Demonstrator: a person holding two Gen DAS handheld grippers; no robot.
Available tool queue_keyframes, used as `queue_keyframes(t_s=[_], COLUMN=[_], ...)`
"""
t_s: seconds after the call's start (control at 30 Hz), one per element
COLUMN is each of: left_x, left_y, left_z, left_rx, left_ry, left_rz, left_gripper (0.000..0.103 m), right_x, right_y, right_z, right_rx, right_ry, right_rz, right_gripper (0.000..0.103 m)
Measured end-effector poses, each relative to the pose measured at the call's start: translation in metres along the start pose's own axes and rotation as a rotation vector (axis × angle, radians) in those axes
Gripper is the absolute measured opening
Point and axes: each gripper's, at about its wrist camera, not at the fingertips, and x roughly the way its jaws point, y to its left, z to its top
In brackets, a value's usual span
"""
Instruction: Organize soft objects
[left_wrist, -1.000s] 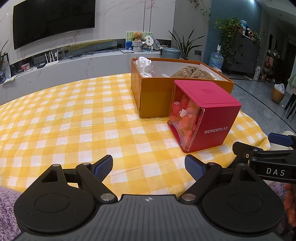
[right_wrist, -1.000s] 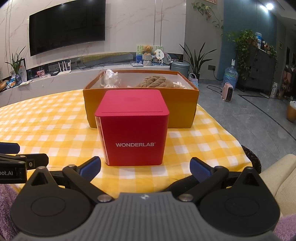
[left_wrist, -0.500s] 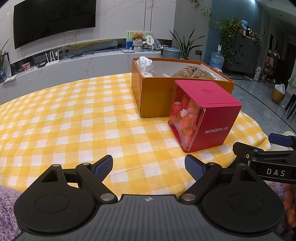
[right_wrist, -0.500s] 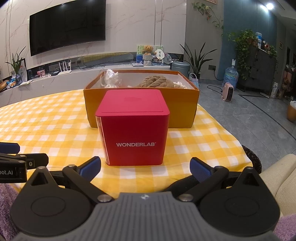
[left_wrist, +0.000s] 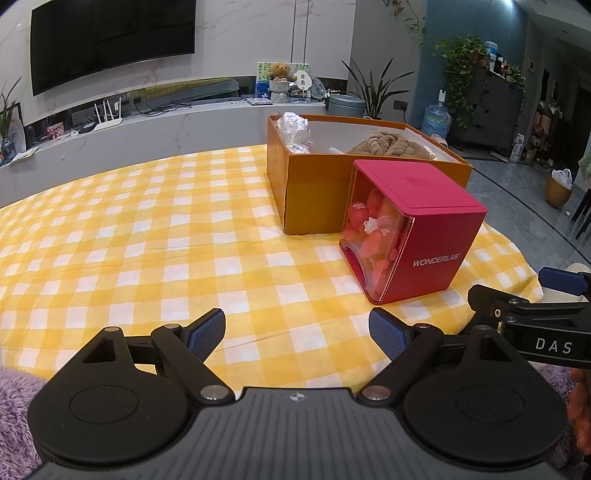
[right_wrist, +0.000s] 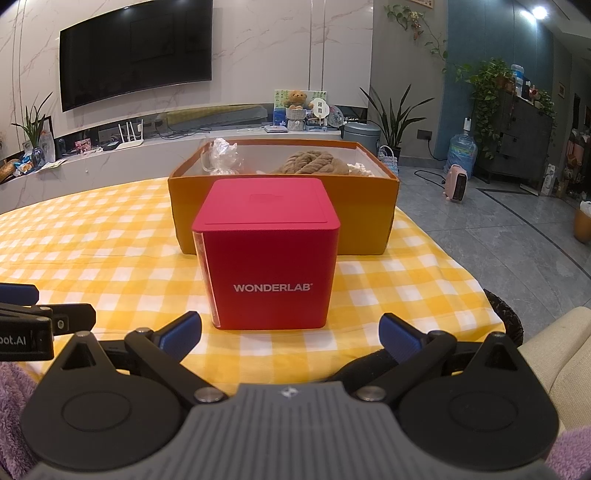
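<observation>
While both our grippers (left_wrist: 296, 329) (right_wrist: 290, 332) stay spread and empty, ahead sits a glossy red cube (right_wrist: 269, 255) before an orange cardboard box (right_wrist: 369, 212) holding coiled rope (right_wrist: 314, 165).

Matte black left gripper (left_wrist: 296, 334) and right gripper (right_wrist: 290, 336), blue ribbed fingertip pads (left_wrist: 205, 334), silver pivot screws, round discs, ridged grey housings.

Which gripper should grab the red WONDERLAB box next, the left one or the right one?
Probably the right. The right gripper is open and faces the red WONDERLAB box straight on, centred between its fingers. From the left gripper, also open, the box sits off to the right at an angle.
</observation>
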Motion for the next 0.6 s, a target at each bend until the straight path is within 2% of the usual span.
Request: queue_keyframes(t_s=[0.6], left_x=[-0.001], left_y=[-0.0002], left_z=[-0.0003], left_rx=[-0.004], left_ry=[0.0], left_rz=[-0.002], left_gripper=[0.102], right_x=[0.0], right_y=[0.0004], right_z=[0.0007], right_rx=[-0.009], right_ry=[0.01], right_rz=[0.009], right_gripper=[0.1])
